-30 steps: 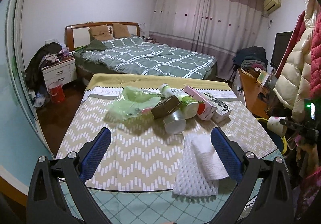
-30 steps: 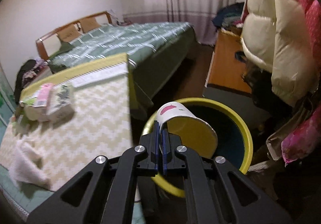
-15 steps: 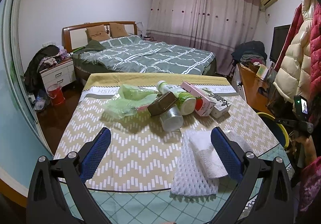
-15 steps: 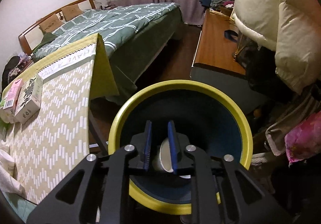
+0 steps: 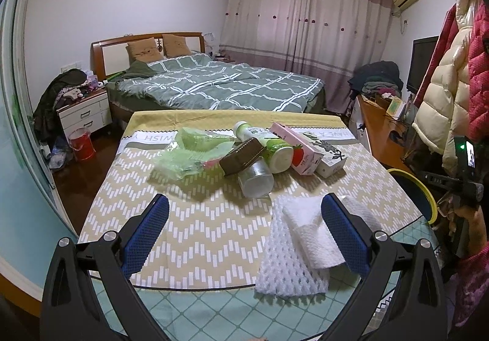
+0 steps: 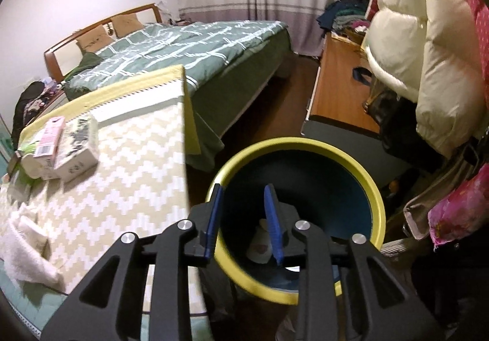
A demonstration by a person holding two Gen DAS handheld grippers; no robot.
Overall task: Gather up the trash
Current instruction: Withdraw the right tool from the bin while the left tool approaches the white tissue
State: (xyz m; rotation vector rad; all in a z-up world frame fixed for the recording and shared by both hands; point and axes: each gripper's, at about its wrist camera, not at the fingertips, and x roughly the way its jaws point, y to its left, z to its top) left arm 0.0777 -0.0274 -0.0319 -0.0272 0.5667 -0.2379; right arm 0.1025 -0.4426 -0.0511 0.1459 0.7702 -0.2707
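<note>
The right gripper [image 6: 244,218], pinching the paper cup [image 6: 259,244] a second ago, has just been opening and now hangs empty and spread over the yellow-rimmed bin [image 6: 377,197], where the cup lies, so one piece is collected while the left gripper [image 5: 244,231] hovers spread wide over the remaining table [image 5: 198,234] trash.

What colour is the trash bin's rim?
Yellow, with a dark blue inside; the trash bin shows best in the right wrist view.

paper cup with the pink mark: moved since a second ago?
Yes. The white paper cup with the pink mark has dropped from above the yellow rim to the bottom of the yellow-rimmed dark bin. The right tool, whose jaws have just been opening, is empty.
</note>
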